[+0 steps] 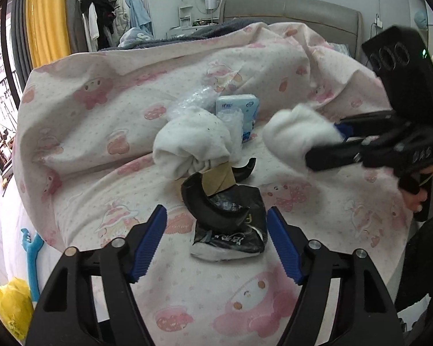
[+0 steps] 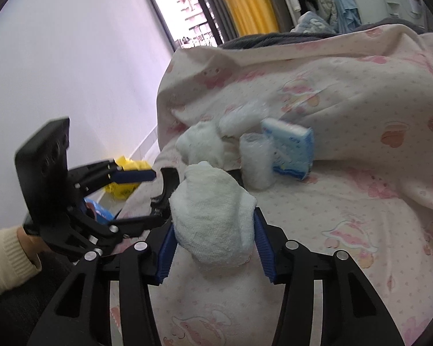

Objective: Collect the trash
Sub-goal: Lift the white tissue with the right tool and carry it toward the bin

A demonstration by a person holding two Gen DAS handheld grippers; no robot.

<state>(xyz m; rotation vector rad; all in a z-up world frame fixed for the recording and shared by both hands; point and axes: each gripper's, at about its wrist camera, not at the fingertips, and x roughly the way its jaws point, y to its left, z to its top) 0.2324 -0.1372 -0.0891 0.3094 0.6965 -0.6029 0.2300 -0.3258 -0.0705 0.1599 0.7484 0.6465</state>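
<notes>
A bed covered by a white duvet (image 1: 106, 132) printed with pink cartoon characters filled most of both views, bunched into a high fold toward the padded headboard (image 1: 291, 11). Behind it stood a rack of hanging clothes (image 1: 101, 20) and a yellow curtain (image 1: 47, 17) beside the window.

The trash lay in a loose cluster in the dip of the duvet. Farthest back sat a blue-and-white tissue pack (image 1: 241, 114), standing on its edge, with crumpled clear plastic wrap (image 1: 199, 101) just beside it. In front of these lay a balled white towel (image 1: 192, 144), touching a piece of brown cardboard (image 1: 218, 177). Nearest the left wrist camera, a curved black plastic piece (image 1: 207, 207) rested on a crumpled black-and-white wrapper (image 1: 231, 236).

The left gripper (image 1: 216, 242) hovered low over the duvet with its blue-padded jaws spread wide, one on each side of the wrapper and touching nothing.

The right gripper (image 2: 213, 225) was clamped on a white cloth wad (image 2: 213, 216), the blue pads pressing into both its sides; in the left wrist view the wad (image 1: 297, 138) hung above the duvet, to the right of the cluster.

On the floor by the bed lay a yellow plastic bag (image 2: 127, 178).
</notes>
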